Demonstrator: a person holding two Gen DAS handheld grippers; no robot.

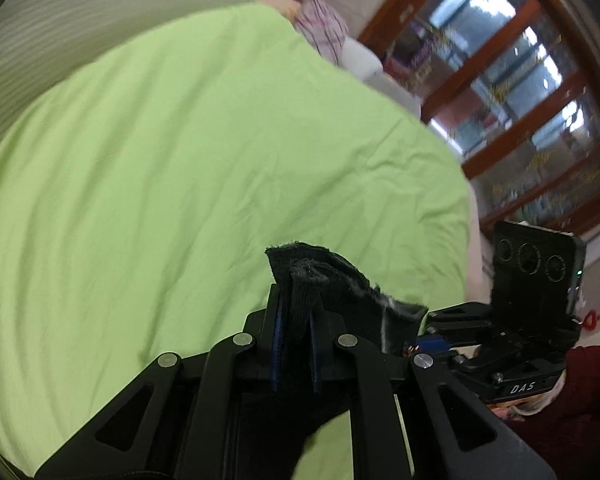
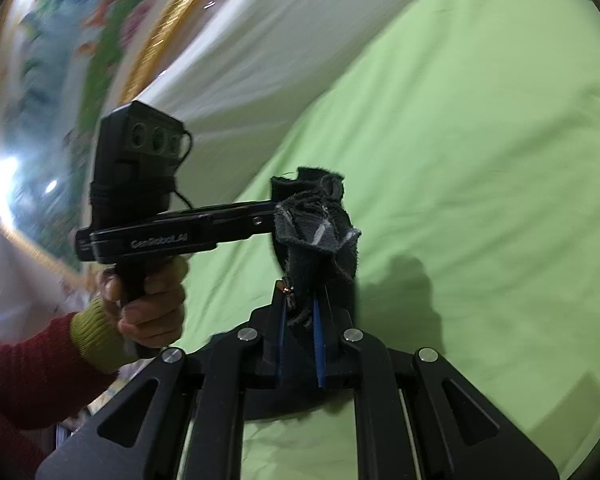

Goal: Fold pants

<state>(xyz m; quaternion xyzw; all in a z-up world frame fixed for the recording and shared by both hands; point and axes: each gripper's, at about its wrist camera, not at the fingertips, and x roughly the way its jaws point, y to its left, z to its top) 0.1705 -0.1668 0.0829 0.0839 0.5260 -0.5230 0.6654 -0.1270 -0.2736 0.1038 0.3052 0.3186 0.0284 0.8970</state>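
The pants are dark denim. Both grippers hold them up above a light green bed sheet (image 1: 180,140). In the left wrist view my left gripper (image 1: 296,320) is shut on a bunched edge of the pants (image 1: 320,276); the right gripper (image 1: 440,332) clamps the same fabric just to its right. In the right wrist view my right gripper (image 2: 302,312) is shut on a frayed bunch of the pants (image 2: 316,232), and the left gripper (image 2: 274,208) reaches in from the left and grips the same bunch. Most of the pants hang below, out of sight.
The green sheet (image 2: 480,160) covers the bed under both grippers. A plaid pink cloth (image 1: 320,28) lies at the bed's far end. A wooden glass-door cabinet (image 1: 520,100) stands beyond the bed. A white headboard (image 2: 260,60) and a gold-framed picture (image 2: 60,60) are at the left.
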